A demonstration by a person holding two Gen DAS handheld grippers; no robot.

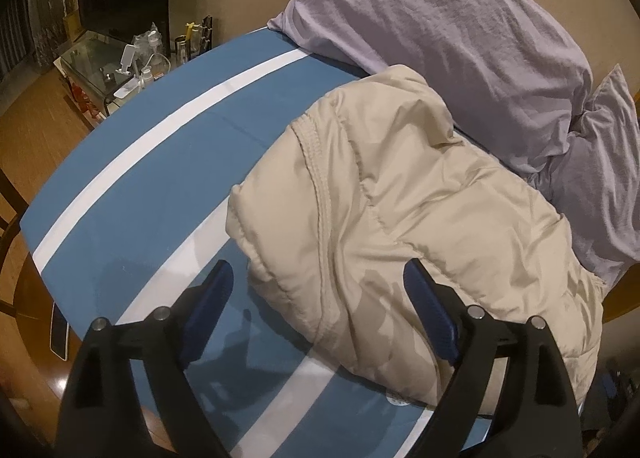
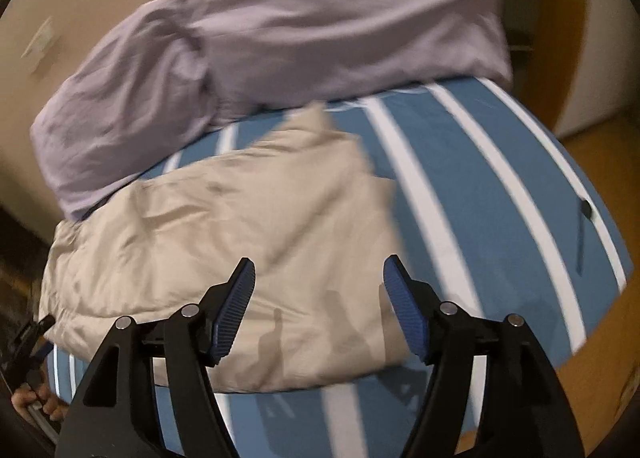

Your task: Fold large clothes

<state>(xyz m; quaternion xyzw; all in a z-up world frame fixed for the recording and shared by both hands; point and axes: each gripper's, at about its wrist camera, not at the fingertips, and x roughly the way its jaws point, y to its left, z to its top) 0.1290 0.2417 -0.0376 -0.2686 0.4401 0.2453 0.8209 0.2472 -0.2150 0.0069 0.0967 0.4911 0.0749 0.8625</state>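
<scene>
A beige puffer jacket (image 1: 400, 210) lies folded into a bundle on a blue sheet with white stripes (image 1: 140, 162). It also shows in the right wrist view (image 2: 240, 234), blurred. My left gripper (image 1: 318, 278) is open and empty, hovering above the jacket's near left edge. My right gripper (image 2: 319, 270) is open and empty, hovering above the jacket's near right part. Neither gripper touches the cloth.
Two lilac pillows (image 1: 440, 26) lie behind the jacket against the beige wall, also in the right wrist view (image 2: 300, 26). A glass side table (image 1: 100, 62) with bottles stands at the far left on a wooden floor. A dark thin object (image 2: 584, 234) lies near the sheet's right edge.
</scene>
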